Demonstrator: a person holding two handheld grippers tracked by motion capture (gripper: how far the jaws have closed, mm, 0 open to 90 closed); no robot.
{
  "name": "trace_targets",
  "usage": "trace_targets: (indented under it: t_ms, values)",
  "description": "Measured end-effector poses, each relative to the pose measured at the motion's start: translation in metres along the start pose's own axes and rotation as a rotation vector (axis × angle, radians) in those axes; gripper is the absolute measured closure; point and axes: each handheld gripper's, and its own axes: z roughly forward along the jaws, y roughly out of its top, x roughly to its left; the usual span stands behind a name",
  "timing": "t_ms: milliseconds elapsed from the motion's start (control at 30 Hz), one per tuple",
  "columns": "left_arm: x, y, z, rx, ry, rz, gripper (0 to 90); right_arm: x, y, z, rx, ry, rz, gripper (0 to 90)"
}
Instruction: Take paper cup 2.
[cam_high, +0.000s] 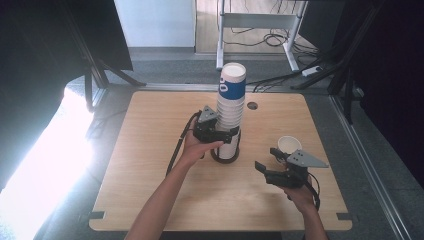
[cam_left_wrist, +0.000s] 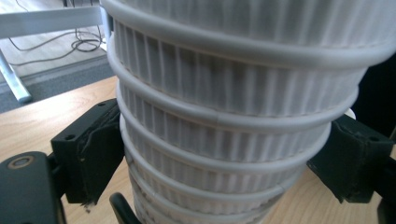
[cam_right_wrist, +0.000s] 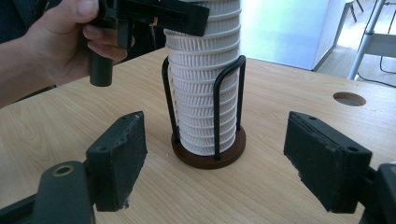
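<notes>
Jaws of the left gripper (cam_high: 231, 134) straddle the stack of ribbed white cups (cam_high: 230, 112) at the centre of the high view, apparently touching its sides, though a firm pinch cannot be told; the right gripper (cam_high: 265, 159), lower right, stands spread and empty. Separating a cup seems the step in hand. Next, the left jaws likely need to clamp one rim and lift straight up out of the black wire holder (cam_right_wrist: 208, 154), clear of the loose cup (cam_high: 289, 144).
</notes>
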Motion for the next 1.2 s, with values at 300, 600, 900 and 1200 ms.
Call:
trace_targets:
  t_ms: [300,600,900,1200]
  values:
    - [0.000,-0.002,-0.001,-0.013,-0.001,0.013,12.2,-0.008,0.023,0.004,0.000,0.013,-0.024,22.2]
    - [0.000,-0.002,-0.001,-0.013,0.002,0.013,12.3,-0.017,0.074,0.007,-0.044,0.053,-0.027,22.8]
    - [-0.002,-0.002,-0.002,-0.008,0.008,0.014,12.4,-0.016,0.105,0.013,-0.036,0.086,-0.059,22.9]
    - [-0.002,-0.002,-0.002,-0.006,0.010,0.010,12.4,-0.013,0.131,0.022,-0.030,0.117,-0.079,22.3]
